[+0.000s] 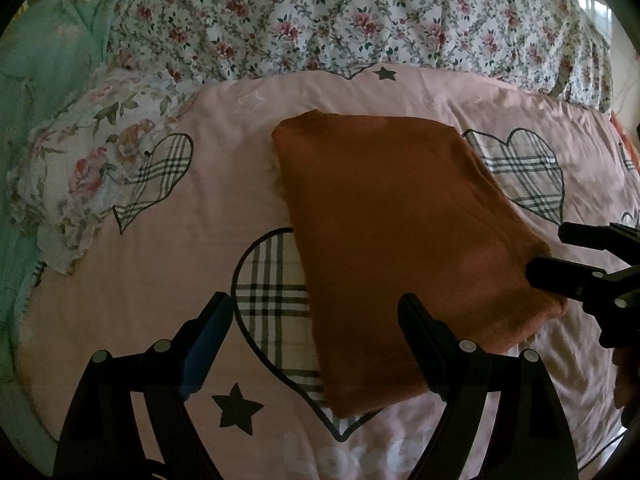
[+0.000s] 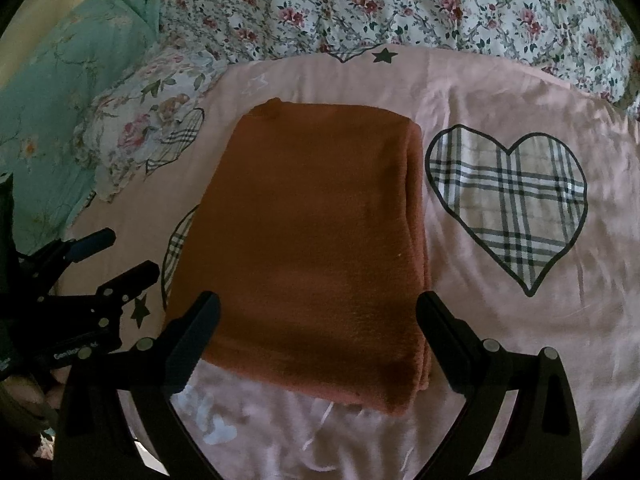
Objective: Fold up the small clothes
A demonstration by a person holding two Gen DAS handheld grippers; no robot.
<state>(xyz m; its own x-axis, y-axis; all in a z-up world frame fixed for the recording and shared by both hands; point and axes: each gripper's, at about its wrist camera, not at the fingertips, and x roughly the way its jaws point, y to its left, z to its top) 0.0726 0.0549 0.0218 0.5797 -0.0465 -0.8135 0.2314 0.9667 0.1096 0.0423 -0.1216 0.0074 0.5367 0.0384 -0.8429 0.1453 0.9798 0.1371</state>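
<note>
Your left gripper (image 1: 316, 344) hangs with fingers spread wide and empty over the near left edge of the rust-brown garment (image 2: 304, 240); that garment lies folded into a thick rectangle on the pink heart-print bedsheet (image 2: 500, 340); it looks soft, fleecy, light and floppy, so pinch its layered right edge; your right gripper (image 2: 318, 344) gapes wide, holding nothing.

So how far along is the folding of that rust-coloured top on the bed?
Looks nearly done: the rust top lies in a neat layered rectangle on the pink bedcover. Nothing is in hand; the left hand-held gripper and right hand-held gripper are open above it. No other unfolded garment shows.
</note>
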